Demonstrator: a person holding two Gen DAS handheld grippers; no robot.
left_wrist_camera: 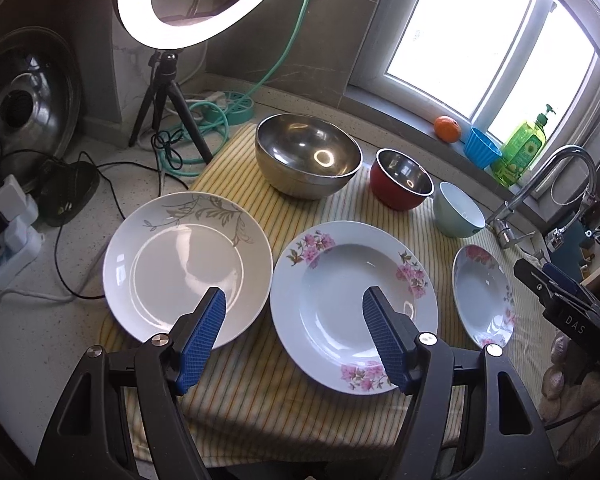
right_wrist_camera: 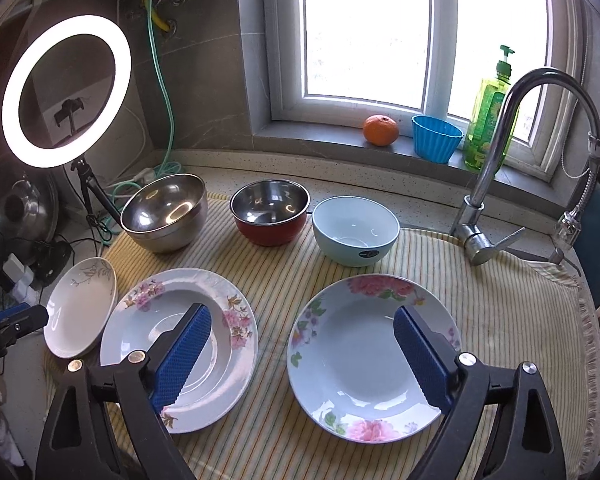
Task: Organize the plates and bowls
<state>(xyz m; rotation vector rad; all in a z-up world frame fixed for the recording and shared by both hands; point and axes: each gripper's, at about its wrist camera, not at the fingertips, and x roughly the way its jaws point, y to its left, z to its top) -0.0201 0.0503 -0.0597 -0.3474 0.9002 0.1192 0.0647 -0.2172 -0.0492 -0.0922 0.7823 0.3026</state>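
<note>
Right wrist view: your right tongs (right_wrist_camera: 302,354) hang spread and empty over the striped cloth (right_wrist_camera: 500,308), with the peony plate (right_wrist_camera: 370,356) at four o'clock under the right pad. Left tongs (left_wrist_camera: 294,338), likewise spread, straddle the gap between leaf plate (left_wrist_camera: 188,268) and pink-flower plate (left_wrist_camera: 354,306).
</note>
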